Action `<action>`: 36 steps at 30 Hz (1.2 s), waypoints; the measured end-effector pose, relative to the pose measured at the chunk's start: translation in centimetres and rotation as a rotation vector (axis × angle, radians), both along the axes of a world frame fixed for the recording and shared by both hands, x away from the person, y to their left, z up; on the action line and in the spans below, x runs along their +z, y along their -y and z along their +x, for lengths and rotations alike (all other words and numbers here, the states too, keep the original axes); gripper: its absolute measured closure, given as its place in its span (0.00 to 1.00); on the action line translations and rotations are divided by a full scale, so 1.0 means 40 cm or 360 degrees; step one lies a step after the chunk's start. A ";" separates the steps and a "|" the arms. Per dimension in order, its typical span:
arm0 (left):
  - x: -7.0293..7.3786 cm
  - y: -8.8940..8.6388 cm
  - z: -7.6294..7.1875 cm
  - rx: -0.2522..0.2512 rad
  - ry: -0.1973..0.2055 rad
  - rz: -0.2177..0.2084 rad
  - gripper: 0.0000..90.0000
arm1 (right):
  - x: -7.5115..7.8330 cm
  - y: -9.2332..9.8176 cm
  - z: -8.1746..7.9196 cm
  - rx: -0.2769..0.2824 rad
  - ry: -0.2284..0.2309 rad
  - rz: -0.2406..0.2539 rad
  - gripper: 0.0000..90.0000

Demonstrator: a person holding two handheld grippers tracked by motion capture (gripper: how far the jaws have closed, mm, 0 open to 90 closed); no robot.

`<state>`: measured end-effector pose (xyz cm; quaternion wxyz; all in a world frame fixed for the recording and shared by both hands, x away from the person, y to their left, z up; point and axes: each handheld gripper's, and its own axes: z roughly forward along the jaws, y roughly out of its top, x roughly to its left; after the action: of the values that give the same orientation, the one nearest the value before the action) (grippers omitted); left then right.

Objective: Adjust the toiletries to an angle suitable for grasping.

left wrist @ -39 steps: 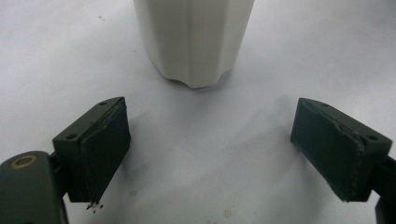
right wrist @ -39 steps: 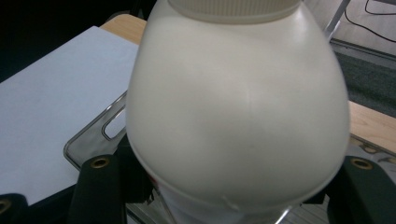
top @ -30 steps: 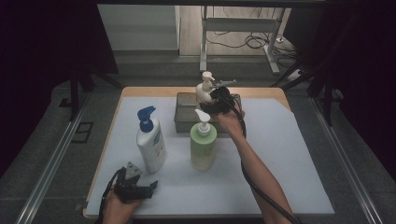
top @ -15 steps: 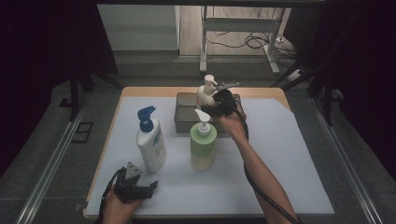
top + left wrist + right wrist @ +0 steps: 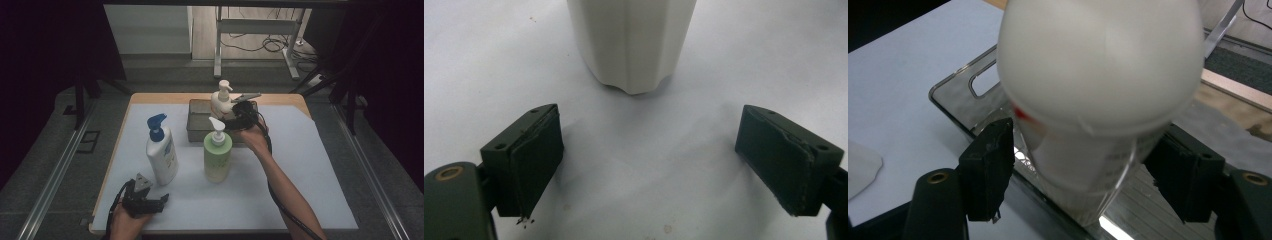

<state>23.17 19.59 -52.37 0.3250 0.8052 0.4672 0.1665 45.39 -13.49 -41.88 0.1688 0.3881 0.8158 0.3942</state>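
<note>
One bottle down: the white pump bottle (image 5: 220, 101) stands in the grey tray (image 5: 196, 121), the right gripper (image 5: 239, 111) has just been opening its jaws off it, pads clear, and should back straight out next.

Right gripper (image 5: 235, 111) jaws just opening at arm's reach; left gripper (image 5: 150, 202) open, low

White pump bottle (image 5: 220, 102) stands upright in the clear tray (image 5: 197, 131).
</note>
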 end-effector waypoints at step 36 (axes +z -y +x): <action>0.000 0.000 0.000 0.0001 -0.0001 0.0001 0.13 | -0.055 0.109 0.006 -0.0163 -0.0097 0.0046 1.00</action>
<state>23.17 19.58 -52.36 0.3246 0.8052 0.4676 0.1664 45.63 -17.87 -44.10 0.1581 0.4436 0.7938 0.3848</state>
